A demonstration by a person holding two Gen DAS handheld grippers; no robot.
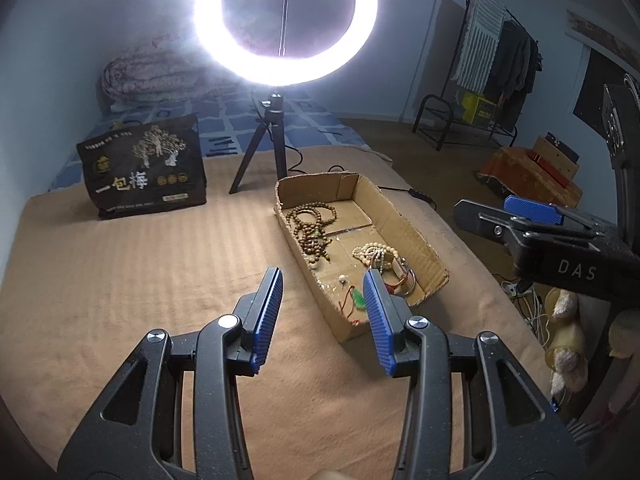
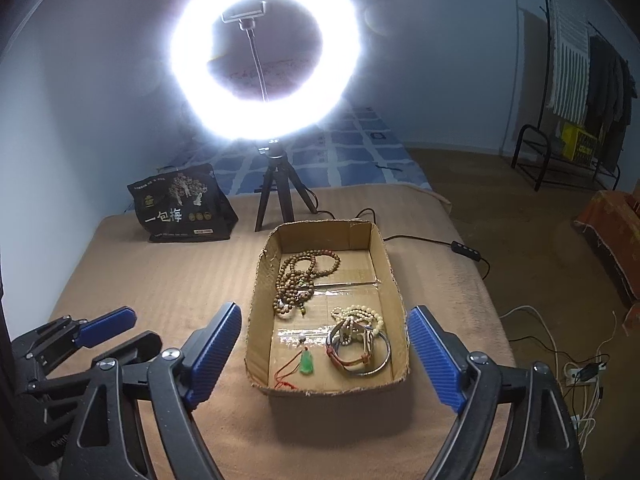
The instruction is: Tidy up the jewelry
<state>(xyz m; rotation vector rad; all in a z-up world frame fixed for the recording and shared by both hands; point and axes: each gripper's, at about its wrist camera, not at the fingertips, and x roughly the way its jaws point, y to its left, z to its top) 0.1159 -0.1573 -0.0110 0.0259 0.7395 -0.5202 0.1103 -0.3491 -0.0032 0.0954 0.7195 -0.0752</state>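
Beige bed blanket (image 2: 160,280) carries cardboard box (image 2: 394,280) holding the jewelry: wooden beads (image 2: 296,280) at far end, jade pendant (image 2: 307,367) near end. Right gripper (image 2: 324,356), spread wide and empty, is nearer, box dead ahead lengthwise; left gripper (image 1: 322,316), apart and empty, sits left of box.

in the left wrist view the left hand-held gripper's (image 1: 323,280) finger at 3 o'clock hides part of the bangles (image 1: 402,276) in the cardboard box (image 1: 416,240). the right hand-held gripper (image 1: 532,216) is cut off at 3 o'clock.
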